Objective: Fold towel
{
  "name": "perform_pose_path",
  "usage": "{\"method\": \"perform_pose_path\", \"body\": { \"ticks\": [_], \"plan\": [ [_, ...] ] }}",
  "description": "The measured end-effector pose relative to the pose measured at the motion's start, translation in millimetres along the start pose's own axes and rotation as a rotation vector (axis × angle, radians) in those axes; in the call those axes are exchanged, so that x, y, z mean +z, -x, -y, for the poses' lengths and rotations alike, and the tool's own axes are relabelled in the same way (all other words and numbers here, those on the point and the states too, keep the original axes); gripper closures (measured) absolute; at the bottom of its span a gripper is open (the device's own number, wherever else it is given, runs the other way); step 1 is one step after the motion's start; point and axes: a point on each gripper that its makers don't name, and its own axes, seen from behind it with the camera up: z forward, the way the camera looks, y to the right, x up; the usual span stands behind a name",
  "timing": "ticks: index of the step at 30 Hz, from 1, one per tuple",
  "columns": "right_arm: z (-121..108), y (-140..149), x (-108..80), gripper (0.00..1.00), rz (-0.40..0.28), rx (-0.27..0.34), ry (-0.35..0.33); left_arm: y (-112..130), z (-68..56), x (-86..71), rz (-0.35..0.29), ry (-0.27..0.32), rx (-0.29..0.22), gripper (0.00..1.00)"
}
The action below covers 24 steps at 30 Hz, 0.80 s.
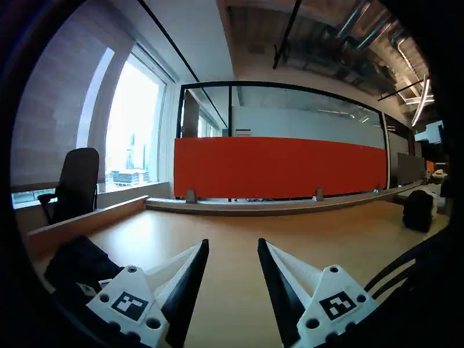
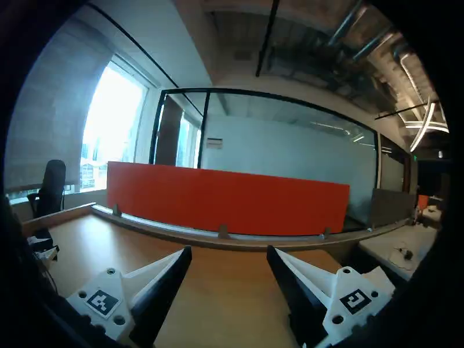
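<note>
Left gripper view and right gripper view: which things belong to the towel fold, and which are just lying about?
Job: left gripper and right gripper, both open; desk; dark bundle, possibly the towel, cannot tell.
Lying about: black bag, office chair, orange partition.

Open-plan office: wood desk w/ orange divider, office chair, glass partition.
</note>
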Motion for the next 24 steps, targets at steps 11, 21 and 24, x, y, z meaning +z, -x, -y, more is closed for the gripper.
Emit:
{"method": "perform_pose_path", "body": {
  "ticks": [11,21,24],
  "plan": [
    [-3.3,5.1,-0.5,0.00,0.000,0.000,0.004,4.9,2.1,-2.0,-0.012,-0.004,0.006,0.39],
    [-4.6,10.1,-1.2,0.00,0.005,0.001,0.007,7.9,0.8,-0.4,-0.003,-0.001,0.011,0.39],
    [-4.3,9.5,-1.2,0.00,0.006,0.000,0.007,8.4,-0.5,0.0,-0.003,0.001,0.011,0.39]
  ]
}}
